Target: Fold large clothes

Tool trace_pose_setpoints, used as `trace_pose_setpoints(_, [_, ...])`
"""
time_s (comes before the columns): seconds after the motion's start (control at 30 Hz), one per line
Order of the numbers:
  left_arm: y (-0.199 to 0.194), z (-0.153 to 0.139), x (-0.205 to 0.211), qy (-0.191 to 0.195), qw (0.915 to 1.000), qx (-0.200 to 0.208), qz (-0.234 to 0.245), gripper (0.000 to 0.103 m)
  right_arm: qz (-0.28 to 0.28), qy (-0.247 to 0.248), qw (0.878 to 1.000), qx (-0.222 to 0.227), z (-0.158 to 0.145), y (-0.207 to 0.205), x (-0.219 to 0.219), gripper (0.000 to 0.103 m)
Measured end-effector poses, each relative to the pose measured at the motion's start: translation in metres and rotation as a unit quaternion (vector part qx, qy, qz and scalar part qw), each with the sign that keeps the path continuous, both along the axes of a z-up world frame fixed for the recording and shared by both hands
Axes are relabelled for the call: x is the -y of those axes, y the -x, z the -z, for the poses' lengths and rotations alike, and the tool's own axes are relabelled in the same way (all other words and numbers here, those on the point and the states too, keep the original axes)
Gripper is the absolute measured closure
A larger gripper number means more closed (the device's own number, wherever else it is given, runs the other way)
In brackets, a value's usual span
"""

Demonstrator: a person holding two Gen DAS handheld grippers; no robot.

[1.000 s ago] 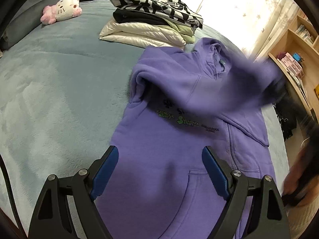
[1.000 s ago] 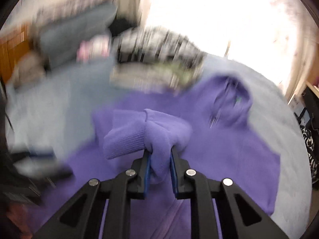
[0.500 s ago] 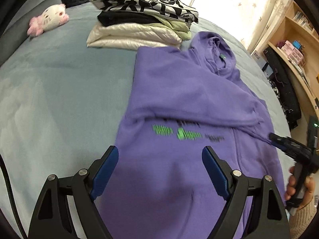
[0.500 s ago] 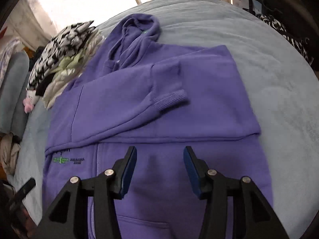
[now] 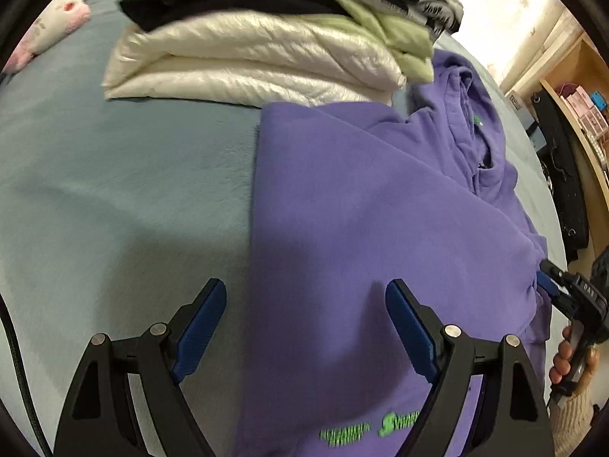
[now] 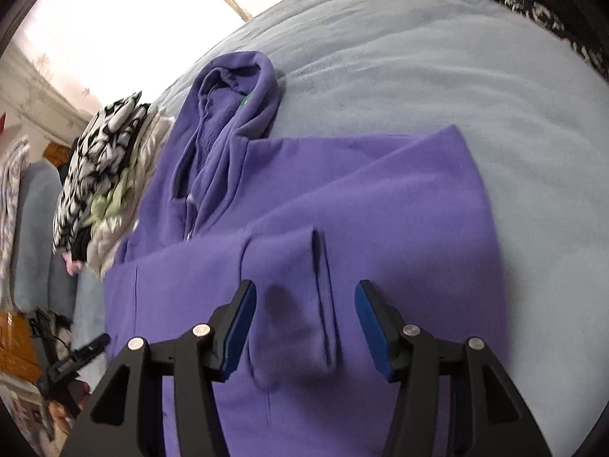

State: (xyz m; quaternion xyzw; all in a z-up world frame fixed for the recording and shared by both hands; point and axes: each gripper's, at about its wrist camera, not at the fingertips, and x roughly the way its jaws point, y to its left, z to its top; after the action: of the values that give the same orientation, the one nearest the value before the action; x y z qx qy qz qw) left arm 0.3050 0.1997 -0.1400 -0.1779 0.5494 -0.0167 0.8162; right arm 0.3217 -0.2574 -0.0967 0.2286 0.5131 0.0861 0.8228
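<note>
Right wrist view: your right hand-held gripper [image 6: 302, 327] is opening over the sleeve cuff [image 6: 293, 304] just laid across the purple hoodie [image 6: 380, 205] on the bed [image 6: 456, 76]; your left hand-held gripper [image 5: 306, 333] hangs spread and empty. Sleeves look folded, so next grab the hem.

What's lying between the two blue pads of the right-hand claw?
The right wrist view shows it: the purple hoodie's folded-over sleeve cuff lies flat between the pads of the right gripper, whose jaws are opening and don't press on it.
</note>
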Motion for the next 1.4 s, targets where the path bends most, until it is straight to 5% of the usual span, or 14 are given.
trace_pose_setpoints(0.17, [-0.018,0.013,0.002,-0.01,0.9999,0.001,-0.009,0.02,0.0,-0.018,1.0,0.006,0.011,-0.015,-0.006,0.049])
trace_pose_setpoints(0.23, [-0.02,0.009,0.006,-0.014,0.9997,0.019,-0.003,0.053,-0.009,-0.001,1.0,0.021,0.01,-0.014,-0.012,0.057])
trace_pose_setpoints(0.27, [-0.021,0.007,0.009,-0.015,0.9996,0.023,0.003,0.078,-0.019,0.012,0.999,0.028,0.009,-0.014,-0.015,0.087])
trace_pose_setpoints(0.3, [-0.02,0.003,0.011,-0.022,0.9993,0.032,-0.002,0.085,-0.03,0.027,0.999,0.031,0.007,-0.013,-0.02,0.096])
trace_pose_setpoints(0.37, [-0.015,-0.005,0.017,-0.04,0.9976,0.056,-0.008,0.087,-0.035,0.04,0.998,0.046,-0.001,-0.011,-0.023,0.096])
trace_pose_setpoints(0.5, [-0.001,-0.008,0.027,-0.087,0.9907,0.104,-0.003,0.087,-0.023,0.031,0.99,0.137,-0.032,0.001,-0.022,0.096])
trace_pose_setpoints(0.63, [-0.002,0.003,0.017,-0.092,0.9916,0.086,-0.028,0.069,-0.021,0.136,0.989,0.05,0.003,-0.017,-0.033,0.096])
trace_pose_setpoints(0.8, [0.006,-0.027,0.009,-0.127,0.9855,0.097,-0.056,0.062,-0.003,0.183,0.982,0.042,-0.013,-0.005,-0.035,0.092])
trace_pose_setpoints(0.9, [0.022,-0.054,0.013,-0.125,0.9789,0.148,-0.062,0.062,-0.011,0.18,0.979,0.092,-0.036,0.012,-0.042,0.09])
trace_pose_setpoints(1.03, [0.023,-0.069,0.053,-0.097,0.9799,0.173,-0.023,0.062,-0.041,0.128,0.983,0.122,-0.051,0.023,-0.071,0.067])
trace_pose_setpoints(1.13, [0.015,-0.059,0.089,-0.07,0.9878,0.139,0.009,0.062,-0.074,0.1,0.985,0.121,-0.047,0.024,-0.11,0.067])
trace_pose_setpoints(1.27, [0.008,-0.019,0.122,-0.118,0.9888,0.087,0.028,0.064,-0.121,0.113,0.981,0.103,-0.023,0.026,-0.155,0.067])
trace_pose_setpoints(1.4, [0.011,-0.006,0.107,-0.159,0.9814,0.104,0.026,0.053,-0.142,0.172,0.971,0.085,0.004,0.028,-0.154,0.07])
